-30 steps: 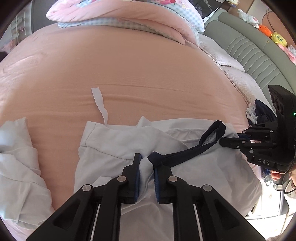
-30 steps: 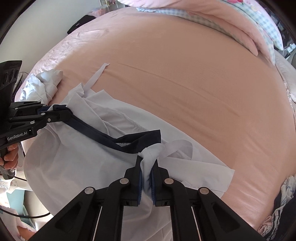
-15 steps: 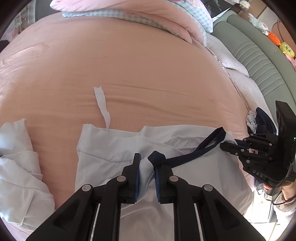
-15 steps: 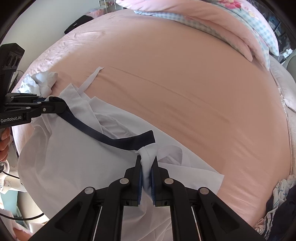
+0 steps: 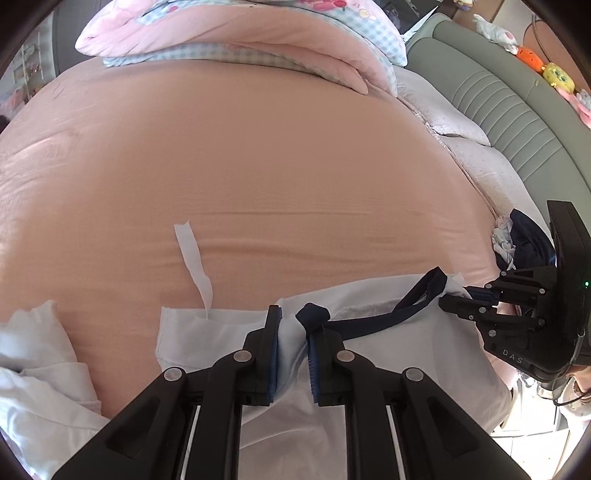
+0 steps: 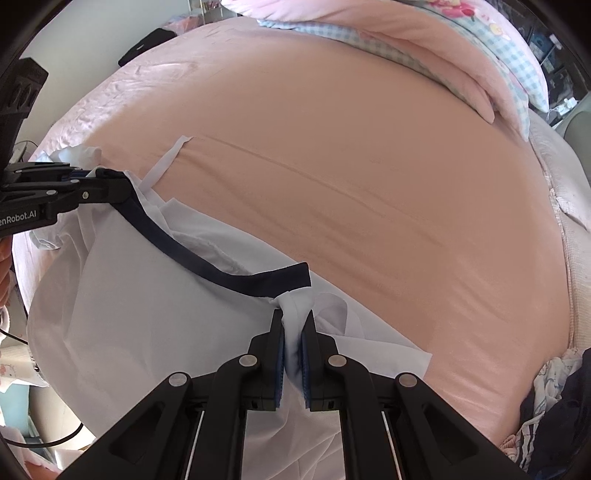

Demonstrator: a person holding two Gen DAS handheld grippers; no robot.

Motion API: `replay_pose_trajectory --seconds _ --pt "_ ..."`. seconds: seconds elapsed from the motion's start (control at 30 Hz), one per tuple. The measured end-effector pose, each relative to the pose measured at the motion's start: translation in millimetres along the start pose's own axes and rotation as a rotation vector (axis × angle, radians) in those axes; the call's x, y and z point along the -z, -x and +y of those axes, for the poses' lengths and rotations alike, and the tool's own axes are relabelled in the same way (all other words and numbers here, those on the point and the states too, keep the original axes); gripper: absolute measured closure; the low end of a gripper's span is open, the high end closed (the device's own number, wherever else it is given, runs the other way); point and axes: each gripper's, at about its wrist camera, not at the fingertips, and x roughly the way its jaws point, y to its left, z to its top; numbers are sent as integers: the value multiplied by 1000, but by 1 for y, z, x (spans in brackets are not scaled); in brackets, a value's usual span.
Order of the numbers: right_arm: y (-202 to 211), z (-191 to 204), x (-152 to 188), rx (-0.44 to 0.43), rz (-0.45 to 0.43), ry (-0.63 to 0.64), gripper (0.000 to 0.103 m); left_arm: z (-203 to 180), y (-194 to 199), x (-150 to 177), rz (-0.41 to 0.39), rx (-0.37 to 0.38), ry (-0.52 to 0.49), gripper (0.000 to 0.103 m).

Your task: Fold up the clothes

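Note:
A pale blue-white garment with a navy waistband hangs over the near edge of the pink bed. My left gripper is shut on one end of its top edge, beside a navy bunch. My right gripper is shut on the other end, pinching white cloth. Each gripper shows in the other's view: the right one at the right, the left one at the left. The navy band stretches between them. A white tie strip lies on the bed.
Another pale crumpled garment lies at the bed's left edge. Pink and checked quilts are piled at the far side. A small heap of dark and patterned clothes sits at the right, by a green sofa.
Both grippers have drawn back toward the near edge and spread apart, pulling the garment with them. The navy waistband is now stretched straighter, and more bare bed shows beyond.

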Motion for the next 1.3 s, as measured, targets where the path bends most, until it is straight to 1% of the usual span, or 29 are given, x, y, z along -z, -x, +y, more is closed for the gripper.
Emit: replay_pose_trajectory --seconds 0.27,0.43,0.53,0.67,0.87,1.0,1.07,1.1,1.13,1.17,1.2,1.23,1.27,1.3 --pt "-6 -13 -7 33 17 -58 98 5 -24 -16 52 -15 27 92" --pt "-14 -18 -10 53 28 -73 98 7 -41 -22 78 -42 42 92" --pt "-21 -21 -12 47 43 -87 98 5 -48 -23 91 -61 33 92" --pt "-32 -23 -14 32 72 -105 98 0 -58 -24 130 -102 -18 89" --pt "-44 -28 -15 12 93 -145 98 1 -69 -27 174 -104 7 89" --pt "-53 -27 -17 11 114 -139 97 0 -78 -28 214 -109 8 88" --pt "-53 -27 -19 17 115 -143 96 -3 -83 -30 247 -130 -5 83" --pt "-53 -27 -20 21 115 -147 94 -5 -85 -31 264 -146 -9 74" --pt "-53 -27 -22 24 114 -150 91 -6 -86 -32 276 -162 -12 62" --pt "-53 -27 -23 28 113 -154 78 -7 -86 -34 278 -171 -13 55" --pt "-53 -27 -24 32 113 -158 59 -7 -85 -36 273 -173 -9 41" --pt "-53 -27 -26 35 112 -161 50 -7 -82 -38 267 -171 2 32" --pt "-52 -27 -27 39 112 -165 37 -7 -79 -40 262 -168 15 31" --pt "-50 -28 -28 39 101 -169 34 -6 -76 -42 257 -164 27 30"
